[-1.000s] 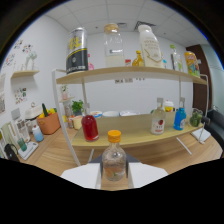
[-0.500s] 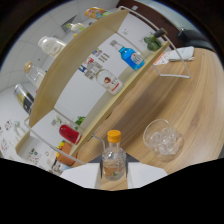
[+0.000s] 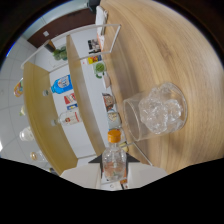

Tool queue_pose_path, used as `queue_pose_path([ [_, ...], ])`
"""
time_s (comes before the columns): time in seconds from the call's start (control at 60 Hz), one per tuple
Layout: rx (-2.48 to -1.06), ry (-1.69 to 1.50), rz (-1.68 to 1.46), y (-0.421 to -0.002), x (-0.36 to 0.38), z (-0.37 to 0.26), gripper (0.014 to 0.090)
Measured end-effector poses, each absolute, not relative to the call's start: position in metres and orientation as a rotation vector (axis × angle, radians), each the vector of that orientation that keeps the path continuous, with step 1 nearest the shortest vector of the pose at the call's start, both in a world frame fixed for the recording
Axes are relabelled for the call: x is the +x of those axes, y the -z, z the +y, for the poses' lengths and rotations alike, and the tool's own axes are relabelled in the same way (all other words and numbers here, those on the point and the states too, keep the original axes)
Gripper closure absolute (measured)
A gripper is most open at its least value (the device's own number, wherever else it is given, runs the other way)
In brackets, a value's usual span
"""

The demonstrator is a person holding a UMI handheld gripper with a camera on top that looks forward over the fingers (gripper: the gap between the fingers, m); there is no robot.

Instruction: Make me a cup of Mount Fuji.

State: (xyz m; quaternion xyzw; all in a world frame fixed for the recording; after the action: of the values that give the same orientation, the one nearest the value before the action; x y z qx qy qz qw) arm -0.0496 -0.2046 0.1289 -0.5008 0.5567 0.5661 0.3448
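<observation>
Jaws clenched on an orange-capped bottle [image 3: 114, 161], tilted beside an ice-filled glass [image 3: 156, 111] on a wooden table [image 3: 165, 45].

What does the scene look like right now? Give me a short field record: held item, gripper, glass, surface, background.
held item: small clear bottle with an orange cap, tipped toward the glass
gripper: gripper shut on the bottle, which sits between its fingers
glass: clear glass filled with ice, just ahead of the cap
pour: no liquid stream visible
surface: wooden table under the glass
background: wooden shelf unit with bottles, view rolled sideways
</observation>
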Motion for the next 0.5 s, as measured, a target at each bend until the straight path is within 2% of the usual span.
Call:
queue_pose_path([
  [0.133, -1.196, -1.562, 1.514, -0.132, -0.045, -0.204, 0.07],
  [0.283, -1.222, -1.548, 1.502, -0.129, -0.046, -0.206, 0.0701],
  [0.4, -1.374, -1.375, 1.341, -0.14, -0.049, -0.208, 0.07],
  [0.5, -1.548, -1.063, 1.067, -0.158, -0.049, -0.21, 0.0699],
])
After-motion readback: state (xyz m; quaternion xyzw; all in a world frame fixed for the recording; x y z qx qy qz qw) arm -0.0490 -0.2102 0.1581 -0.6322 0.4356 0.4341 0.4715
